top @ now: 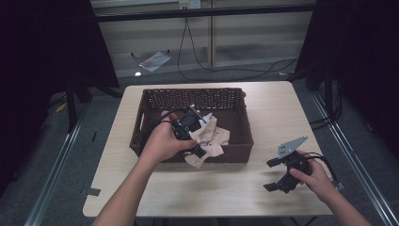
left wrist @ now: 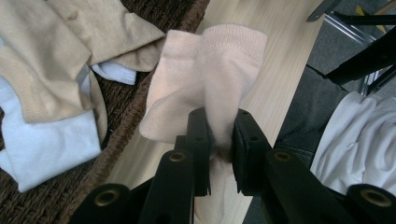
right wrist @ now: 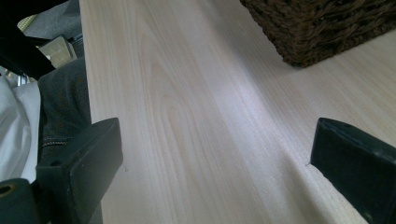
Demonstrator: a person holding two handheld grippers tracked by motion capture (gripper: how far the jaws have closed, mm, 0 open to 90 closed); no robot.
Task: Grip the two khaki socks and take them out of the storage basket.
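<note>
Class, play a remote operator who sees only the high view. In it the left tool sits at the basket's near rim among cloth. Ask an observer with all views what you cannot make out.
Operator: Is the left tool holding anything?
Observer: Yes, the left tool is shut on a pale pink sock.
Operator: What else is in the basket?
Observer: The basket holds tan socks and white socks.
Operator: And the right tool?
Observer: The right tool is open over bare table.
</note>
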